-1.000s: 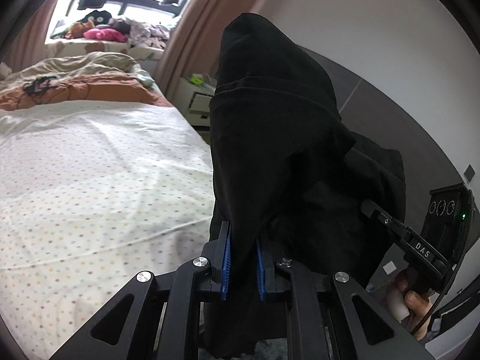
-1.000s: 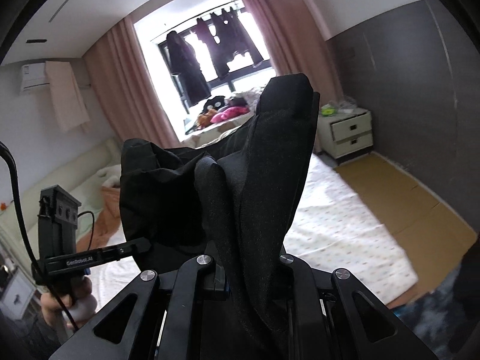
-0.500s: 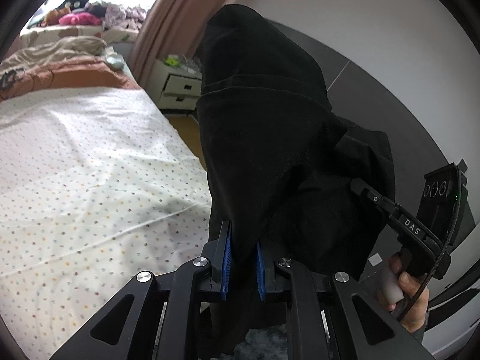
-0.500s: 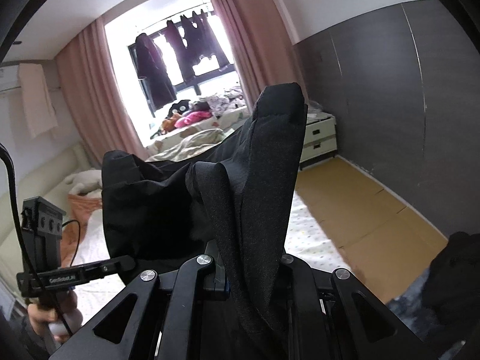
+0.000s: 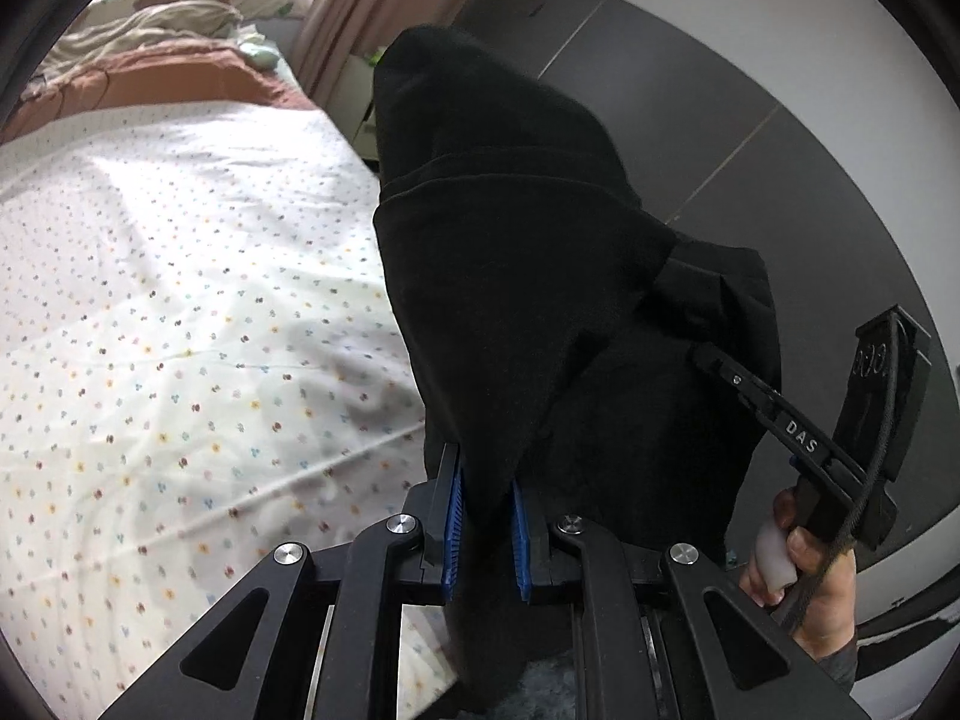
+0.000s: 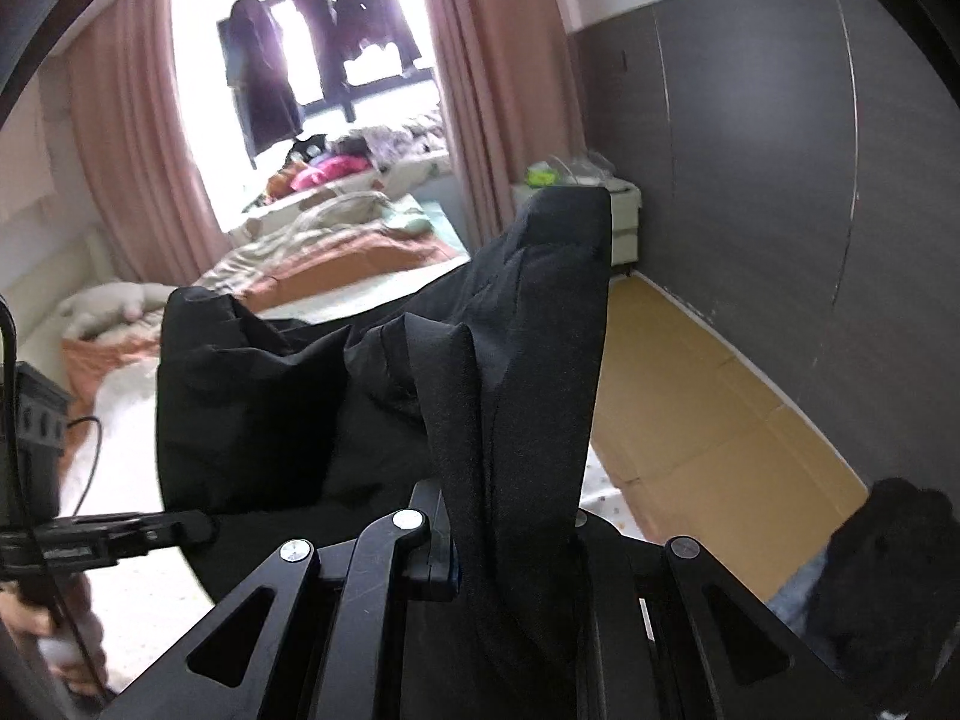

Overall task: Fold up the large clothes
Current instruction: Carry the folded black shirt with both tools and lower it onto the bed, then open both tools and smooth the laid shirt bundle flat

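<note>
Bed (image 5: 180, 300), dotted sheet, lies beside and below the load. Black garment (image 5: 540, 300) hangs in air between both tools, off the bed. Judged soft, limp, fairly light; folds bunch and sag freely, so corners or hems look the best holds. Matte black, creased, doubled over itself, seams showing. Left claw (image 5: 485, 531) pinches 1 fold between blue pads. Right claw (image 6: 510, 546) is pressed onto another fold.
</note>
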`<action>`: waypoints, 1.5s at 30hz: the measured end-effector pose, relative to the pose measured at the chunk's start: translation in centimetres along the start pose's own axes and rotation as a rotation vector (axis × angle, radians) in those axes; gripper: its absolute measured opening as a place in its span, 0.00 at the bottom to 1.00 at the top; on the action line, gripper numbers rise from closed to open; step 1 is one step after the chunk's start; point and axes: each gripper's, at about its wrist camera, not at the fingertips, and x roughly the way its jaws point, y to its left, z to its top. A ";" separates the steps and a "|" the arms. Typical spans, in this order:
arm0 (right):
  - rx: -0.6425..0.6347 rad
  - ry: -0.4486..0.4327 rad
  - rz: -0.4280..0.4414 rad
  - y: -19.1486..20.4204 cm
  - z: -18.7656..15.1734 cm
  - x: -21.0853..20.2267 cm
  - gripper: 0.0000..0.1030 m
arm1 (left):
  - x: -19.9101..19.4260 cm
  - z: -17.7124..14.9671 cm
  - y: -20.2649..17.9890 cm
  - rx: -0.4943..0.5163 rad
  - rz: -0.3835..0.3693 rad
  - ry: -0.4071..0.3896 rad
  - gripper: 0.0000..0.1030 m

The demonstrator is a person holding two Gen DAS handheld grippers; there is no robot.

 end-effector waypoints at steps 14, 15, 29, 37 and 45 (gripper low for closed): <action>0.209 0.143 -0.224 -8.6 -1.8 3.2 0.66 | 7.1 0.8 3.2 0.077 0.118 0.067 0.60; 0.201 0.146 -0.240 -8.7 -2.7 2.3 0.67 | 7.0 0.4 3.5 0.073 0.123 0.062 0.64; 0.575 0.164 -0.181 -12.2 -18.1 -3.5 0.67 | 7.9 -4.1 7.1 -0.002 0.124 0.175 0.66; 0.664 0.140 -0.081 -12.7 -19.8 0.5 0.36 | 8.5 -6.5 7.1 -0.004 0.100 0.231 0.66; 0.627 0.099 -0.070 -14.1 -15.9 2.4 0.10 | 9.7 -6.4 7.4 -0.017 0.100 0.227 0.66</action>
